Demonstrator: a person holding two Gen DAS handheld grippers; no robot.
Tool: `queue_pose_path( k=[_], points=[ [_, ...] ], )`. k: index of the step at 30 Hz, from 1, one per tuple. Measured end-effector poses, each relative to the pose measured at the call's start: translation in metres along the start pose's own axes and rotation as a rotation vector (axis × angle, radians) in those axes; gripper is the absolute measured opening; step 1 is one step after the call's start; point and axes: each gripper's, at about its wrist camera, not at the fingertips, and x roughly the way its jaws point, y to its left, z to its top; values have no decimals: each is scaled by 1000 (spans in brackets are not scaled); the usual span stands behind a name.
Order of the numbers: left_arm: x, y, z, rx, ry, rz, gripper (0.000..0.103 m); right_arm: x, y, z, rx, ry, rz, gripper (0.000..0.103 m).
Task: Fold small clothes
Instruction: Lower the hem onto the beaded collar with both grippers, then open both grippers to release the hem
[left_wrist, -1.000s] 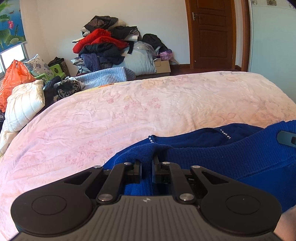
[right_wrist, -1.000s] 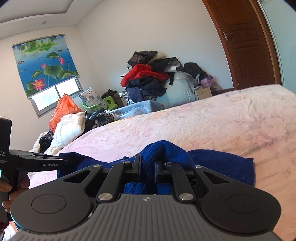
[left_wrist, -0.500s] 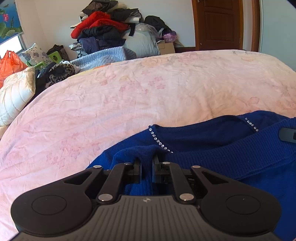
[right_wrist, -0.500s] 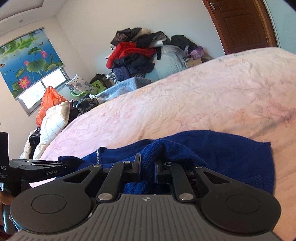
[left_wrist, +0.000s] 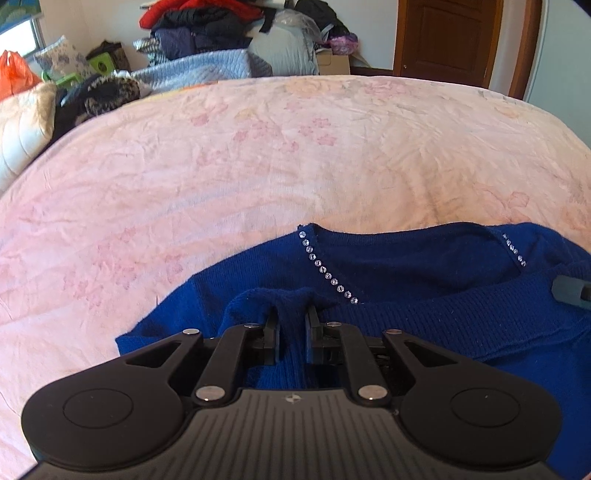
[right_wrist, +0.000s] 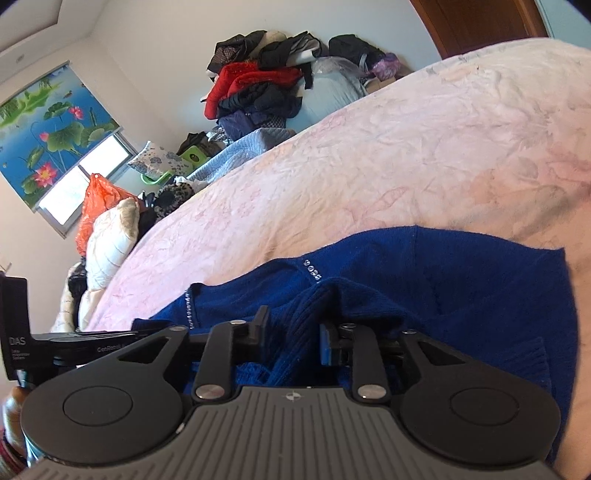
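A dark blue knit sweater with a rhinestone-trimmed neckline lies on the pink floral bedspread. Its ribbed edge is folded up over the body. My left gripper is shut on a bunched ridge of that edge, low over the bed. In the right wrist view the sweater fills the lower right. My right gripper has its jaws opening, and a loose ridge of the knit stands between them without being pressed. The left gripper shows at the left of that view.
A pile of clothes rises against the far wall beyond the bed. A white quilted pillow and an orange bag sit at the bed's left side. A wooden door is at the far right. A hand holds the left gripper.
Both grippers have come down toward the bed with the sweater's edge, and the neckline is now in view. The right jaws have spread apart from the fabric; the left stays pinched.
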Motion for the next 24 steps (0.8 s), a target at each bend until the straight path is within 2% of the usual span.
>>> queue_pose_path(
  k=[1, 4, 9, 11, 14, 16, 17, 19, 20, 21, 22, 24],
  points=[
    [1, 3, 2, -17, 13, -17, 11, 1, -2, 2, 15, 13, 23, 51],
    [3, 20, 9, -93, 61, -89, 12, 0, -9, 8, 98, 33, 117, 64],
    [13, 60, 13, -315, 140, -252, 16, -10, -42, 18, 353, -64, 224, 66],
    [16, 71, 12, -375, 150, -288, 16, -15, -57, 19, 435, -131, 243, 68],
    [13, 78, 10, -416, 133, -307, 16, -21, -73, 17, 518, -217, 228, 74],
    [11, 81, 11, -441, 117, -330, 17, -25, -74, 17, 508, -234, 195, 74],
    [11, 83, 12, -457, 111, -343, 21, -25, -70, 16, 480, -236, 174, 74],
    [10, 88, 14, -487, 93, -365, 37, -27, -54, 16, 387, -226, 157, 74],
    [9, 89, 15, -504, 80, -372, 42, -26, -45, 16, 333, -209, 162, 74],
    [8, 92, 15, -526, 65, -383, 54, -24, -33, 16, 274, -184, 174, 75],
    [7, 95, 15, -548, 48, -392, 60, -22, -24, 16, 220, -153, 191, 78],
    [2, 100, 14, -588, 12, -379, 64, -12, -7, 16, 134, -69, 213, 85]
  ],
)
